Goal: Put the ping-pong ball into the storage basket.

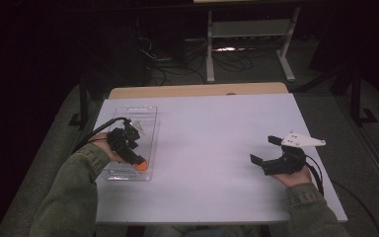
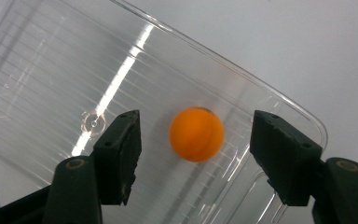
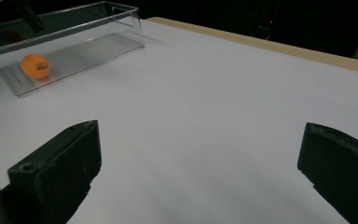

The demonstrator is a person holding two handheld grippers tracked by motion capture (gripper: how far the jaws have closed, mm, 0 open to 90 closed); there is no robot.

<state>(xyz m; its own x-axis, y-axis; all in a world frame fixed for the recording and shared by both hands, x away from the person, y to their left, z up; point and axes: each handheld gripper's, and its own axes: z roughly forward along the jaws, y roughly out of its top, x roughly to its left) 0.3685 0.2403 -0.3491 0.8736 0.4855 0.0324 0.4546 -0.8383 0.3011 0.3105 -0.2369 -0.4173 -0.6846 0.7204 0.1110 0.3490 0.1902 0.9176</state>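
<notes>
One orange ball (image 2: 196, 134) lies on the ribbed floor of a clear plastic bin (image 1: 145, 111) at the left of the high view, near the bin's lower end. The left gripper (image 2: 196, 156) hangs over it with jaws apart, the ball centred in the gap and touching neither pad. At the right of the high view the right gripper (image 1: 266, 151) rests low over the white table (image 1: 207, 133), jaws wide apart and holding nothing. The ball's edge looks slightly blurred, so it may be rolling; a smooth sphere on hard plastic could squirt sideways if the jaws close off-centre, or a jaw could catch the bin wall and shove the light bin.
</notes>
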